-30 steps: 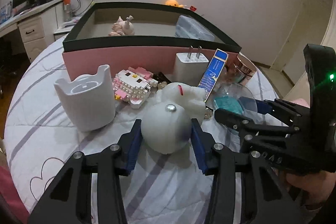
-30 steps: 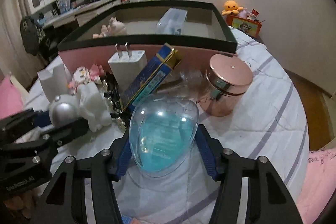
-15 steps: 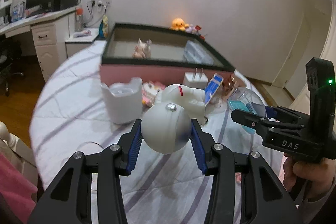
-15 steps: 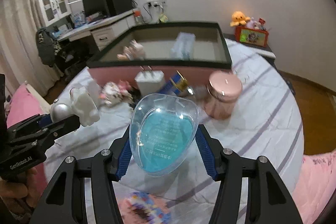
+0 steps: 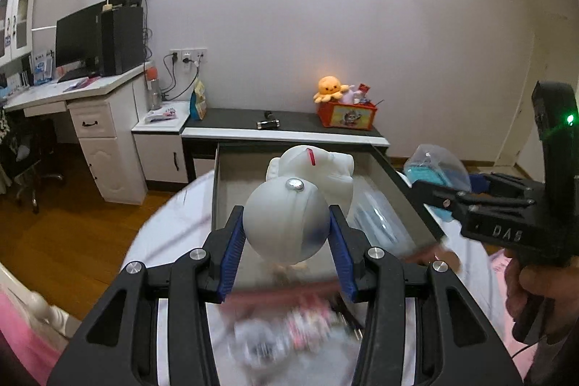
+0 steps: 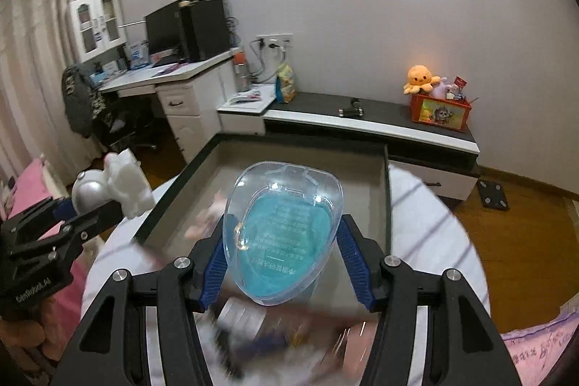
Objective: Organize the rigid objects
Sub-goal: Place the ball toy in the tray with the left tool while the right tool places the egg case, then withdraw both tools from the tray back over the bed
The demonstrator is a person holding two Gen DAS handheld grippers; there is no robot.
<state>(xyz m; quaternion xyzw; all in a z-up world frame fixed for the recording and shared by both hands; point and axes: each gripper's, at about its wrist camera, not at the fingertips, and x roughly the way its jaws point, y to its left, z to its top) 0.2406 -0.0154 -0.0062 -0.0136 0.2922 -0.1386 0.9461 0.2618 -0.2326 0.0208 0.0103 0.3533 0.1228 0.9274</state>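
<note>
Taking the open storage box [image 5: 405, 190] as the landmark, the left gripper [image 5: 287, 230] hangs above its near-left part, jaws clenched on the white astronaut figure [image 5: 289, 219]. The blue pads bite on the round helmet, probably because it is the widest and firmest place to pinch; the blocky body juts out beyond the fingertips. The figure's long axis therefore runs along the fingers, helmet toward the camera and body pointing away toward the box's far wall, tilted a little upward. In the right wrist view the same figure [image 6: 123, 183] shows off the box's left rim, clear of it and touching nothing.

Further right, the right gripper [image 6: 284, 245] is held over the near edge of the box, jaws closed on the clear egg-shaped case [image 6: 284, 234] with its blue insert. It is squeezed across its narrower width, which seems the only span the jaws can bridge. Its long axis lies along the fingers, broad end toward the box's far wall, narrow end back toward the camera, printed face turned up.

Both things are airborne above the box, so I judge this the carry-over step, release still to come. Inside the box a pale wrapped pack [image 5: 376, 223] lies toward its right side, and the remaining items in front of its near wall are blurred.
</note>
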